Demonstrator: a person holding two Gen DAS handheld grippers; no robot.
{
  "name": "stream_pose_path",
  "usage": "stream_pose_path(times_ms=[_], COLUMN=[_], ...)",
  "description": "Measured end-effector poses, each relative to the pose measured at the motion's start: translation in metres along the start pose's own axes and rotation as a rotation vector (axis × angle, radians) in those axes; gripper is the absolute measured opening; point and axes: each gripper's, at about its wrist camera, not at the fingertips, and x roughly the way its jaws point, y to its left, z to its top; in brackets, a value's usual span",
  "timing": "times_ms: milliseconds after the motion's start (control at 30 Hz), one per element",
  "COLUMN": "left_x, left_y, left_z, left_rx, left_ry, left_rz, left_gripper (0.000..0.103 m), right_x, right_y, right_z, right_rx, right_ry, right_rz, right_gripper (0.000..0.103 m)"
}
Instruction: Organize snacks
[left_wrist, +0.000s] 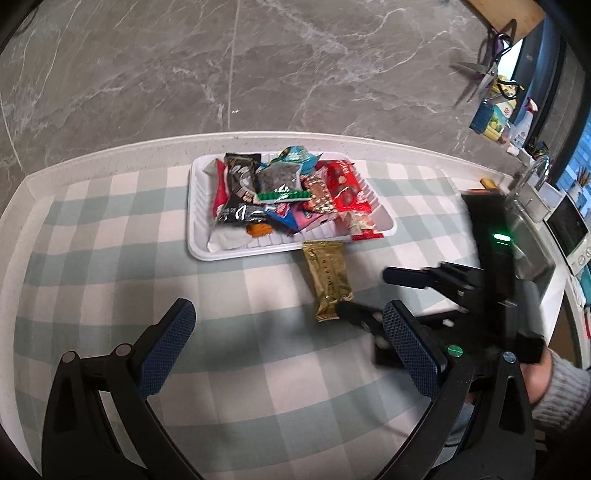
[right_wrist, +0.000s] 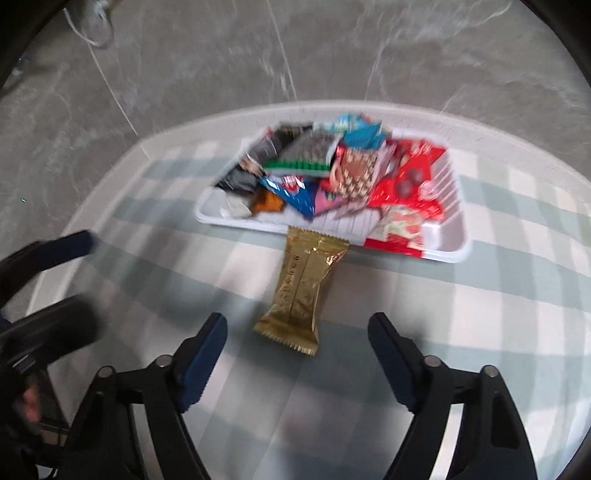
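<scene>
On the checked cloth over the counter (left_wrist: 110, 229), the gold snack bar (right_wrist: 301, 291) is lying just outside the white tray (right_wrist: 458, 251), its long axis running straight ahead of your right gripper (right_wrist: 297, 349). You are holding both grippers open and empty; the left gripper (left_wrist: 288, 328) is standing farther off.

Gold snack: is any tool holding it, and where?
No. The gold snack lies loose on the cloth; the right tool is open around its near end, and the left tool is empty.

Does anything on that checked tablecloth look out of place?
Yes. One gold foil snack packet lies alone on the checked cloth, its far end touching the white plastic tray's near rim, while the other snacks are piled in the tray. A red-and-white wrapper also hangs over that rim.
</scene>
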Motion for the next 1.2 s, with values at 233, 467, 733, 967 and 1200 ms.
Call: stream_pose_path(times_ms=[233, 467, 733, 967, 1200], left_x=[0.013, 0.034, 0.048, 0.048, 0.049], left_y=[0.017, 0.024, 0.015, 0.013, 0.011], left_z=[0.0, 0.007, 0.015, 0.018, 0.02], left_rx=[-0.036, -0.062, -0.049, -0.034, -0.042], left_ry=[0.02, 0.047, 0.065, 0.059, 0.059], left_rz=[0.007, -0.008, -0.033, -0.033, -0.03], left_gripper=[0.103, 0.103, 0.103, 0.103, 0.103], right_x=[0.015, -0.039, -0.026, -0.023, -0.075], right_y=[0.005, -0.009, -0.056, -0.068, -0.048], right_z=[0.0, 0.018, 0.081, 0.088, 0.047], right_rx=[-0.046, -0.007, 0.116, 0.142, 0.05], right_ry=[0.035, -0.072, -0.14, -0.154, -0.231], right_rz=[0.007, 0.146, 0.101, 0.077, 0.046], right_gripper=[0.027, 0.023, 0.029, 0.054, 0.064])
